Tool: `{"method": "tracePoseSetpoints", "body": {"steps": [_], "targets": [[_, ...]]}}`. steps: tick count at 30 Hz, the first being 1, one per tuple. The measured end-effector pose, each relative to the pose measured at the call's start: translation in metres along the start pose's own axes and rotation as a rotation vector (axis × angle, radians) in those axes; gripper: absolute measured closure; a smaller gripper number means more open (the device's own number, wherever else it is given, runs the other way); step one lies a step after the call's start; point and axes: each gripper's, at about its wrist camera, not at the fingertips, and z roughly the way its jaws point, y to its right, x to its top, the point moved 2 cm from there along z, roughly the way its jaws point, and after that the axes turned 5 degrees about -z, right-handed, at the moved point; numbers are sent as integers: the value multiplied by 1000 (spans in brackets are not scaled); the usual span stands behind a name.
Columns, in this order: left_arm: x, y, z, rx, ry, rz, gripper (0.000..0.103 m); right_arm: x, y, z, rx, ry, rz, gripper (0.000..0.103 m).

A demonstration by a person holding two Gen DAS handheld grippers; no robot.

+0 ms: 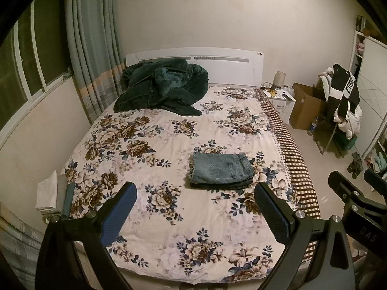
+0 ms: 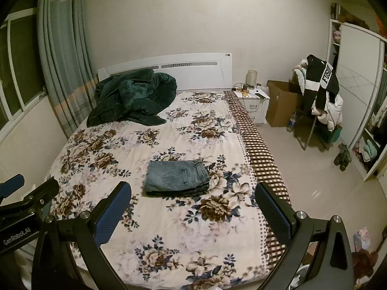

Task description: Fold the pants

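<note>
Blue denim pants [image 1: 221, 170] lie folded in a neat rectangular stack on the floral bedspread [image 1: 154, 145], a back pocket facing up. They also show in the right wrist view [image 2: 177, 177]. My left gripper [image 1: 194, 191] is open and empty, held above the near part of the bed, short of the pants. My right gripper [image 2: 192, 189] is open and empty too, also back from the pants. Each gripper shows at the edge of the other's view.
A dark green blanket [image 1: 162, 87] is heaped by the headboard. Folded cloths [image 1: 52, 193] lie at the bed's left edge. Right of the bed stand a nightstand [image 2: 254, 101], a cardboard box [image 2: 281, 102] and a clothes-laden chair [image 2: 321, 99], with a wardrobe [image 2: 358, 96] beyond.
</note>
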Motion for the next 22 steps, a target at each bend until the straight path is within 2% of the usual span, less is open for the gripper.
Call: {"method": "tracePoseSetpoints", "body": {"steps": [22], "targets": [[-2, 1, 0, -5, 13, 7, 4, -7, -1, -3, 2, -1, 2, 0]]}}
